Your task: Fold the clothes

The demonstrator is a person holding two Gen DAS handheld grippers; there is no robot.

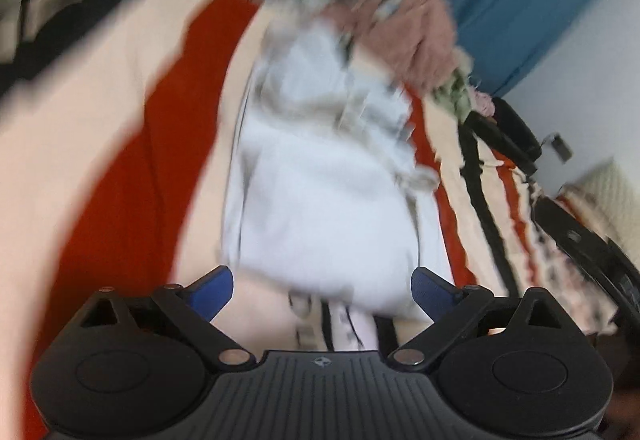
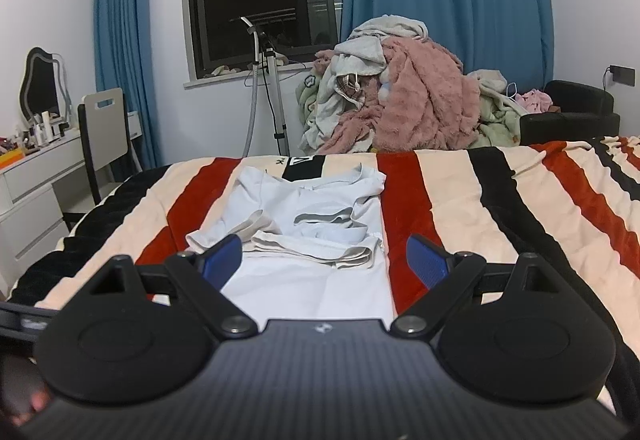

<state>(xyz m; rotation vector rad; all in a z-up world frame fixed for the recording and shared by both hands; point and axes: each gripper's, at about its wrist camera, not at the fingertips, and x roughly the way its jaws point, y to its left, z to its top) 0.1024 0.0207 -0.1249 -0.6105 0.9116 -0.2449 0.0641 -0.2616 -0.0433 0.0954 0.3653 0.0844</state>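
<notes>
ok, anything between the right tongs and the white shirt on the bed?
Nothing visible. The right tongs are open just above the white shirt, which lies partly folded on the striped blanket; no other item crosses the gap.

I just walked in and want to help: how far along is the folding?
Done: the white shirt lies on the striped blanket, partly folded, sleeves turned in. In hand: nothing; both tongs, left and right, are open over it. Left: finishing this shirt, then the pile behind the bed.
</notes>
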